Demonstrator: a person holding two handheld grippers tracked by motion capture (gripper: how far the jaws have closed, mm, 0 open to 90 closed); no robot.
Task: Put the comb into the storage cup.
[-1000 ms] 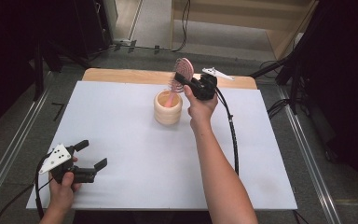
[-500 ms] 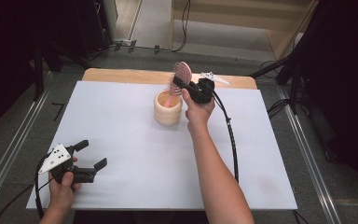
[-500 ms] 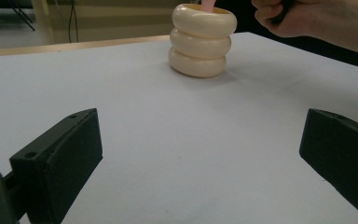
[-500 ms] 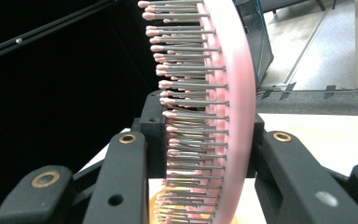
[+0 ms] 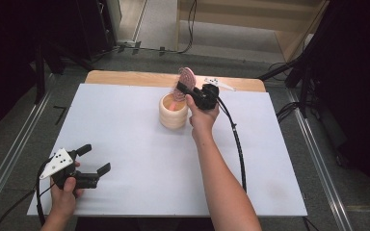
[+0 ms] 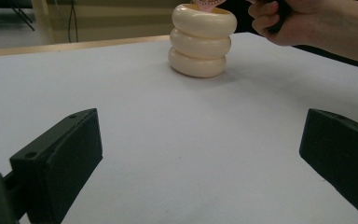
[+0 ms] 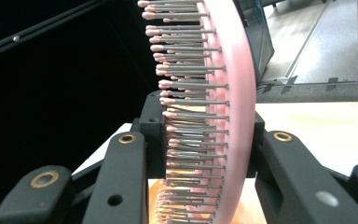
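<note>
1. Nearest the person, the left gripper (image 5: 92, 162) rests low at the front left corner of the white surface (image 5: 125, 144). Its fingers (image 6: 60, 158) stand wide apart with nothing between them.
2. Farther back, near the middle of the far edge, stands a cream holder (image 5: 174, 111) made of three stacked rings, upright.
3. Over its mouth, the right gripper (image 5: 187, 90) has its fingers (image 7: 121, 172) closed on the head of a pink hairbrush (image 5: 186, 79), pressing on the bristle side and the back. The handle slants down into the holder.
4. Judged from this, the brush is partly in or out of the holder, and the grip is not yet let go.
5. Against the frames from a second ago, both hands sit almost where they were; the brush has barely shifted.
</note>
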